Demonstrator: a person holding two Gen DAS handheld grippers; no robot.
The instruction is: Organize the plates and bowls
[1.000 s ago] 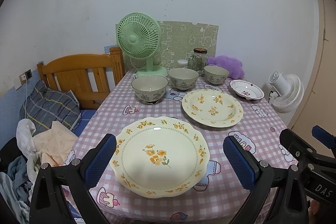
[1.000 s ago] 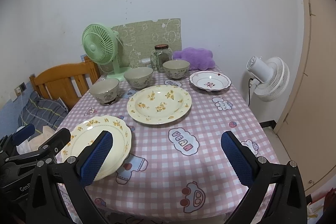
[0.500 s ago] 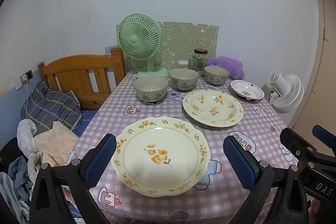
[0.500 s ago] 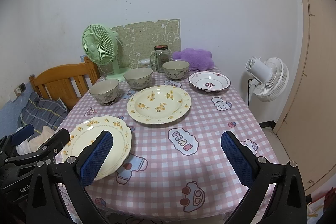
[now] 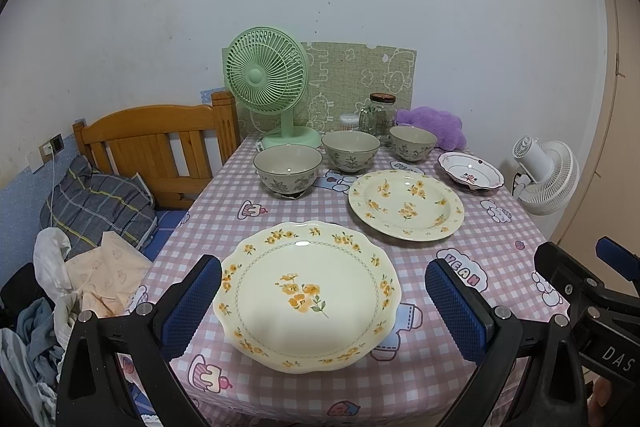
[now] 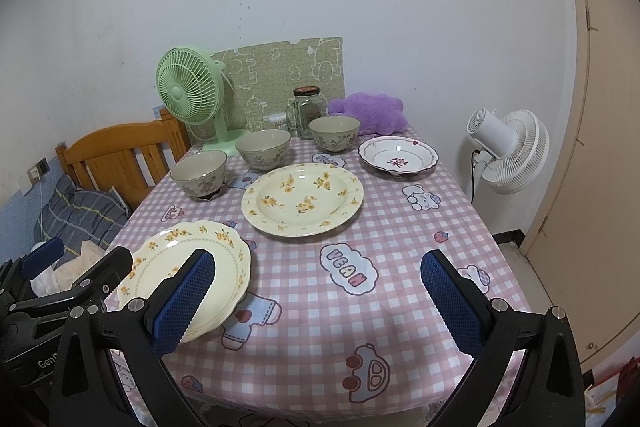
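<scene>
A scalloped cream plate with yellow flowers (image 5: 306,293) (image 6: 188,267) lies at the table's near left. My left gripper (image 5: 322,307) hangs open just in front of it, one finger to each side, touching nothing. Behind it rests a deeper cream plate with yellow flowers (image 5: 406,203) (image 6: 303,198). A small white dish with a red flower (image 5: 470,171) (image 6: 397,156) sits at the far right. Three grey-green floral bowls (image 5: 288,170) (image 5: 351,150) (image 5: 413,143) stand in a row at the back. My right gripper (image 6: 318,307) is open above the bare cloth near the front edge.
A green desk fan (image 5: 267,83), a glass jar (image 5: 377,117) and a purple plush cushion (image 5: 434,127) stand along the wall. A wooden bed frame (image 5: 160,143) with clothes (image 5: 96,267) lies left of the table. A white floor fan (image 6: 506,151) stands to the right.
Both grippers have crept slightly forward toward the table; the dishes have not moved.
</scene>
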